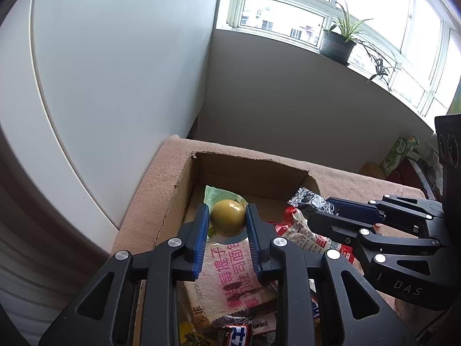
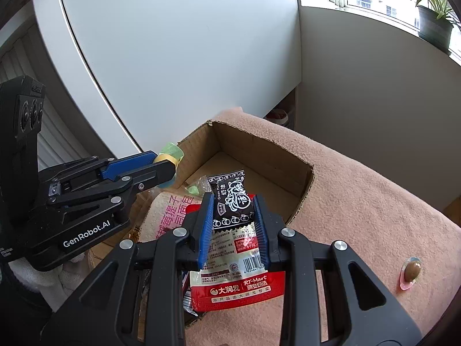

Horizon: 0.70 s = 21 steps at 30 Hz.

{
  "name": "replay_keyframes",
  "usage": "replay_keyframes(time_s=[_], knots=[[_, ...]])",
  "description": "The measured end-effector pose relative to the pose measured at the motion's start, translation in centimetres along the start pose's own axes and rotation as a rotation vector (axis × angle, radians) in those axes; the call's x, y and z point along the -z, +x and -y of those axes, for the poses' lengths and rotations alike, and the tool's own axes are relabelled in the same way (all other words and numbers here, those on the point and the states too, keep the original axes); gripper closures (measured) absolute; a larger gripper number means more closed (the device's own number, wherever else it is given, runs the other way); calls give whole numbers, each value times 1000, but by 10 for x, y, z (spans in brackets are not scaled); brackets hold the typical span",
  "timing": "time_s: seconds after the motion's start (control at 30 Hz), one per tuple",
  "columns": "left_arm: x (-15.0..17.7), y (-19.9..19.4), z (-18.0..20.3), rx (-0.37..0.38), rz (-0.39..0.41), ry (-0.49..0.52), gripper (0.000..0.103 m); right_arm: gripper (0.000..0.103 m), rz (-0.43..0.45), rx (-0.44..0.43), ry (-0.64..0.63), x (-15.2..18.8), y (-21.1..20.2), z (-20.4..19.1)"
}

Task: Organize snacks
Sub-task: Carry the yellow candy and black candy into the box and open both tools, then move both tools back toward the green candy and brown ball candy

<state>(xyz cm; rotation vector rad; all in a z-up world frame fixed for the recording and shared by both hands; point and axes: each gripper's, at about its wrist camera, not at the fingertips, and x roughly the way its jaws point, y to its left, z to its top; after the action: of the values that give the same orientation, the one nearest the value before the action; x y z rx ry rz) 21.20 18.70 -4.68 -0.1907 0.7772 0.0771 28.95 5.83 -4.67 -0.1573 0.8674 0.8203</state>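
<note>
My left gripper (image 1: 226, 212) is shut on a round yellow-green sweet in a green wrapper (image 1: 227, 216) and holds it over the open cardboard box (image 1: 175, 201). My right gripper (image 2: 234, 200) is shut on a small black packet with white print (image 2: 232, 201), also above the box (image 2: 259, 147). Each gripper shows in the other's view: the right gripper (image 1: 319, 204) with the black packet (image 1: 305, 197), and the left gripper (image 2: 165, 163) with the sweet (image 2: 170, 157). Inside the box lie a pink-lettered bread pack (image 1: 230, 274), a red and white pack (image 2: 236, 262) and several small snacks.
The box stands on a pink cloth (image 2: 360, 201). One wrapped brown sweet (image 2: 410, 271) lies on the cloth to the right. A white cabinet (image 1: 115, 72) rises close behind on the left. A potted plant (image 1: 337, 43) stands on the window sill.
</note>
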Motion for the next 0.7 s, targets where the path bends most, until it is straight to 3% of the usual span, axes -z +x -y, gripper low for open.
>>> replay_keyframes(time_s=[0.13, 0.27, 0.5, 0.6, 0.7], knots=[[-2, 4, -3, -11, -8, -5, 72, 74, -4, -1, 16, -7, 7, 3], [-3, 7, -7, -13, -15, -19, 69, 33, 20, 23, 19, -9, 4, 4], [-3, 5, -10, -16, -5, -30, 62, 32, 21, 33, 39, -5, -2, 13], [-2, 3, -9, -17, 1, -34, 62, 22, 30, 40, 55, -3, -9, 21], [-1, -1, -5, -18, 7, -30, 62, 21, 39, 43, 70, 1, -18, 28]])
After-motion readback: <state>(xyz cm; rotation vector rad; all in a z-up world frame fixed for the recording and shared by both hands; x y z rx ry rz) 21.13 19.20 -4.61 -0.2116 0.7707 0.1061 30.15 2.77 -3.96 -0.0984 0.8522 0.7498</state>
